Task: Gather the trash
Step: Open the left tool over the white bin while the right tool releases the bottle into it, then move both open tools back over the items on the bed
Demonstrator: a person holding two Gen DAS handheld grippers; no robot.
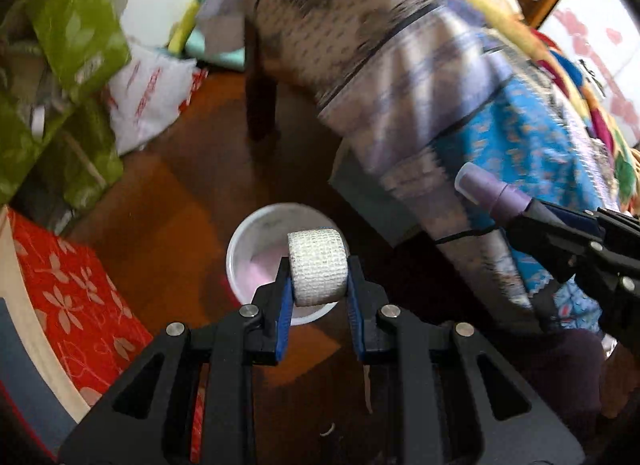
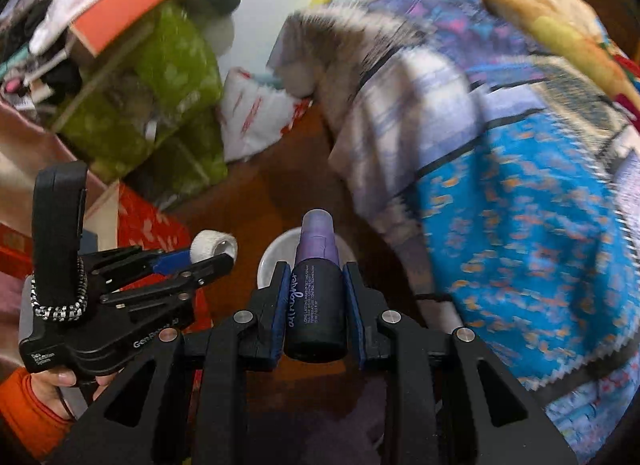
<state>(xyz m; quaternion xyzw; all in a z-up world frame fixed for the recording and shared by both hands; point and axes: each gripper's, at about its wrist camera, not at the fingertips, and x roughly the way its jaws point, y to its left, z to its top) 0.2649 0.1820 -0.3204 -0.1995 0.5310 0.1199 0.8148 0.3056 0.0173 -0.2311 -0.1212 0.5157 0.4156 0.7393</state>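
Observation:
My left gripper [image 1: 318,275] is shut on a white roll of gauze tape [image 1: 318,267], held right above a round white bin [image 1: 250,249] on the brown floor. In the right wrist view the same roll [image 2: 212,247] shows at the left gripper's [image 2: 208,255] tips. My right gripper [image 2: 316,289] is shut on a small dark spray bottle with a purple cap [image 2: 316,297], also over the white bin [image 2: 276,255]. From the left wrist view the bottle [image 1: 486,191] pokes out of the right gripper [image 1: 520,217] at the right edge.
A bed draped in patterned blue and purple cloth [image 1: 480,113] fills the right side. Green floral bags [image 1: 72,49] and a red floral box [image 1: 68,285] crowd the left. A white plastic bag [image 1: 148,97] lies by the wall. A hand in an orange sleeve [image 2: 36,405] holds the left gripper.

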